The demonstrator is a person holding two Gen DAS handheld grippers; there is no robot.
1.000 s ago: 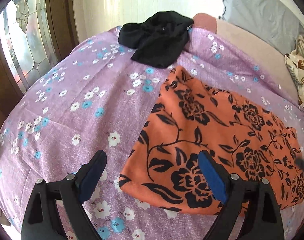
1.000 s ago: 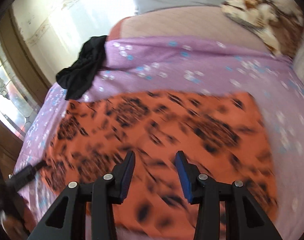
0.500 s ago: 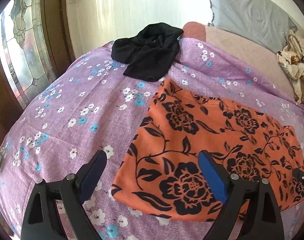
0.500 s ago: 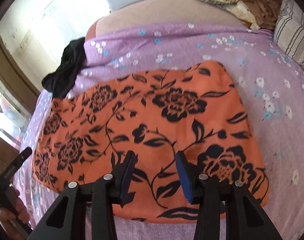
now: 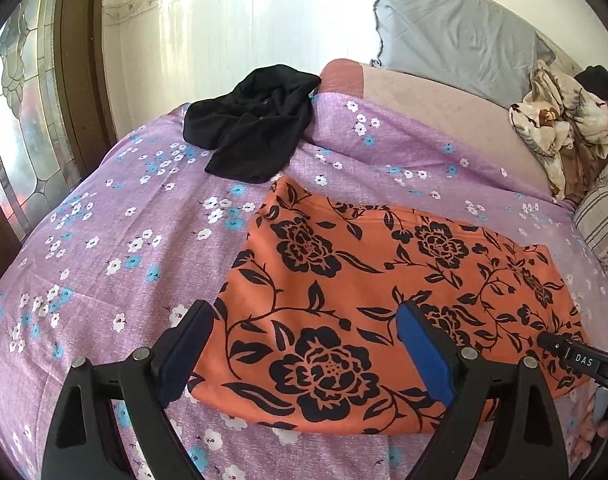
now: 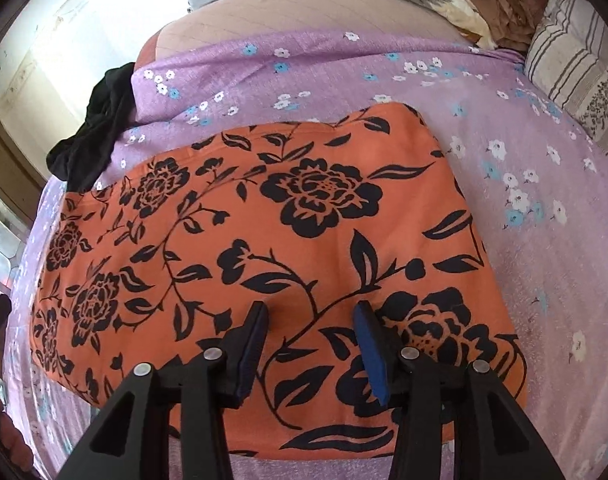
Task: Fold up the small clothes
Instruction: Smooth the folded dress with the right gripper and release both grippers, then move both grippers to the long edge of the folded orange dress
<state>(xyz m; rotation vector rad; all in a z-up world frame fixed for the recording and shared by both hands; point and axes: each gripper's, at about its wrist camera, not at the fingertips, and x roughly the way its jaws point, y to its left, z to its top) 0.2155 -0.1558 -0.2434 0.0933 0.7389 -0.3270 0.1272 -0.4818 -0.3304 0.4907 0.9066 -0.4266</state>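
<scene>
An orange garment with black flowers (image 5: 384, 280) lies flat as a folded rectangle on the purple flowered bedsheet (image 5: 104, 248); it also fills the right wrist view (image 6: 264, 232). My left gripper (image 5: 304, 320) is open wide and empty above the garment's near left corner. My right gripper (image 6: 310, 316) is open and empty just above the garment's near edge, right of its middle. The right gripper's body (image 5: 580, 358) shows at the garment's right end in the left wrist view.
A crumpled black garment (image 5: 256, 120) lies at the far left of the bed, also in the right wrist view (image 6: 96, 132). A grey pillow (image 5: 456, 36), a heap of patterned cloth (image 5: 560, 120) and a striped pillow (image 6: 576, 64) sit at the head. A glazed door (image 5: 20, 120) stands left.
Both grippers have pulled back and risen from the garment, so more of the bed shows. The garment lies where it was. The jaws kept their opening.
</scene>
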